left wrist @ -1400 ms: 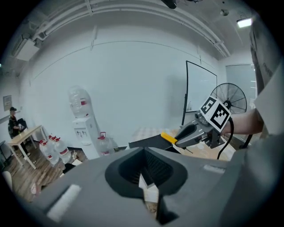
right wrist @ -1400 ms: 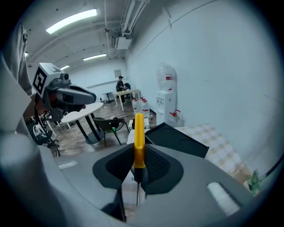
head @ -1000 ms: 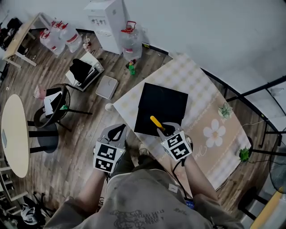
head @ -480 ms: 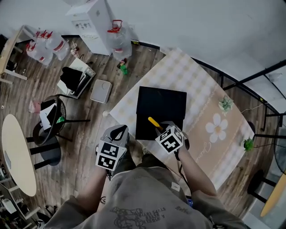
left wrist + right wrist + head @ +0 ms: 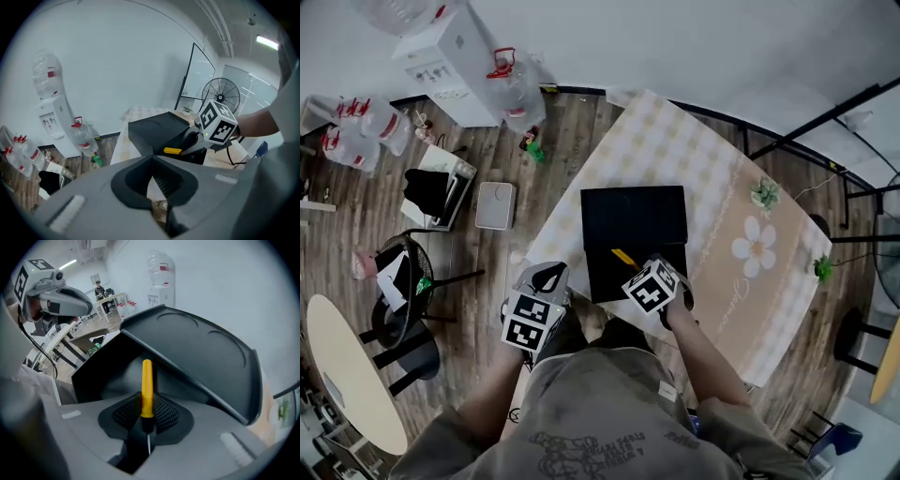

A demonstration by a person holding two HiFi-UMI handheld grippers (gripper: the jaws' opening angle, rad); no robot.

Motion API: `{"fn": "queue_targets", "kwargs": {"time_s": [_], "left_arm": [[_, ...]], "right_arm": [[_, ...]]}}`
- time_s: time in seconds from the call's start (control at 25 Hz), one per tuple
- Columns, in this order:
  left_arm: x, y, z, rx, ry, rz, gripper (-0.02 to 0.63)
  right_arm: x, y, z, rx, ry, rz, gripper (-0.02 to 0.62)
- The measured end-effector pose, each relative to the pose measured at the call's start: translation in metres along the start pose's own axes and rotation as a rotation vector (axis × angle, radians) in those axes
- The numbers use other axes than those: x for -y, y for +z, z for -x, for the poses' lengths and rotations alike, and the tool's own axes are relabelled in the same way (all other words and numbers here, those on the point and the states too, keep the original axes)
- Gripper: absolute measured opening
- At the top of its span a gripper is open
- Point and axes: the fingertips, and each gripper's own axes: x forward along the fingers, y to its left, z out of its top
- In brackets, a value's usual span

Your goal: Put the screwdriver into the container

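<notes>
plainly, the screwdriver (image 5: 146, 386) has a yellow handle.

yellow screwdriver (image 5: 146, 385), black container (image 5: 633, 220), checked tablecloth (image 5: 656, 141)

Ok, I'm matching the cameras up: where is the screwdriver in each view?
Head view: screwdriver just below centre, over the black container's near edge.
Left gripper view: right of centre, against the container.
Right gripper view: centre, upright between the jaws.
Shared landmark: the black container.
</notes>
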Motion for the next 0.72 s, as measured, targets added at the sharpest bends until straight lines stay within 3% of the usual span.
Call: {"fn": "queue_targets", "kwargs": {"time_s": [0.36,0.48,0.72], "left_arm": [[-0.017,0.004,-0.002,-0.036,-0.101,-0.078,0.002],[-0.019,0.005,0.0,-0.035,-0.126,-0.085,0.002],[-0.024,0.018,0.006,-0.007,-0.137,-0.097,0.002]], "right_arm": [[0.004,-0.001,-0.003,-0.01,-0.078,-0.174,0.113],[0.001,-0.002,-0.001,0.01,-0.072,-0.242,0.148],[0.001,0.001,0.025,0.065,-0.099,-0.291,0.161]]}}
